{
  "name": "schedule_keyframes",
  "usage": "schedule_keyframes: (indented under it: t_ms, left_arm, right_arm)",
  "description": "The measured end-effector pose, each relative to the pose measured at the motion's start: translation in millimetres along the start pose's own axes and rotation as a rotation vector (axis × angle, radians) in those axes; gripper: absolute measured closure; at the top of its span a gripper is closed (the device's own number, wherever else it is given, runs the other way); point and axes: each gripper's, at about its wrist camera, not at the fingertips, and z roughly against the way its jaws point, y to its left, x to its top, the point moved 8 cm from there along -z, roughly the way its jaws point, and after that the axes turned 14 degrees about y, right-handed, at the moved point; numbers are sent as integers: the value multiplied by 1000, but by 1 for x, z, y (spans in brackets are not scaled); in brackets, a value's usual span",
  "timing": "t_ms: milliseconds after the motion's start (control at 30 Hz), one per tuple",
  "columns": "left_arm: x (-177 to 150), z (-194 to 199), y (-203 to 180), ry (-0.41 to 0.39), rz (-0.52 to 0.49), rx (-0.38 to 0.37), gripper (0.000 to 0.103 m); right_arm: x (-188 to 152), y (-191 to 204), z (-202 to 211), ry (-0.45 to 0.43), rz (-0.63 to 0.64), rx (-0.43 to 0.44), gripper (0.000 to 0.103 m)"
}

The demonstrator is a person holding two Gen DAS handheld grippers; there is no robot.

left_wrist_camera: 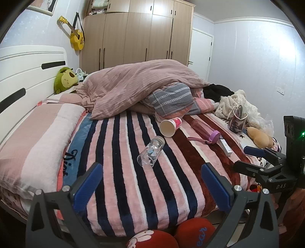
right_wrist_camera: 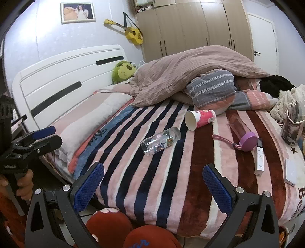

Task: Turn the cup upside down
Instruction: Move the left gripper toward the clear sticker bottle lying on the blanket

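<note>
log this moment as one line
phase: pre-grasp | paper cup: on its side, untouched | left gripper: open | right gripper: open

Matt paper cup [right_wrist_camera: 199,119], glossy clear plastic bottle [right_wrist_camera: 161,141], on fuzzy striped fleece blanket [right_wrist_camera: 152,181].

A wide bed covered by a fleecy blanket striped in pink, navy and maroon [right_wrist_camera: 144,164] fills the near part of the room. Its glossy white headboard with black slot insets [right_wrist_camera: 63,80] stands on the left against a pale lilac wall [left_wrist_camera: 247,57]. On that wall hang a white-framed photograph [right_wrist_camera: 78,12] and, further right, a small yellow guitar [left_wrist_camera: 76,37]. At the far end stands a tall light-wood wardrobe with slim dark handles [left_wrist_camera: 137,36], reaching nearly to the ceiling. Just right of it is a plain white door with a dark lever handle [right_wrist_camera: 264,36]. White crown moulding [left_wrist_camera: 253,20] runs along the top of the right wall. The light is even and cool.
</note>
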Motion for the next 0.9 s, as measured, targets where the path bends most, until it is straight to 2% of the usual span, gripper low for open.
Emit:
schedule_keyframes:
  t_ms: [233,567,767,900]
  left_arm:
    - [-1,-3,6,6,7,4,1]
    - [5,-19,13,20,20,14,1]
    - [21,-57,17,53,19,3,1]
    - [35,-101,18,103,10,-13,1]
  right_arm:
    - [-1,-7,-2,25,-35,-8,0]
    - [3,-12,-6,-6,-64,-8,0]
    - [15,-31,-25,-34,-62,-5,0]
    - [24,-51,-50,-42,-18,-79,0]
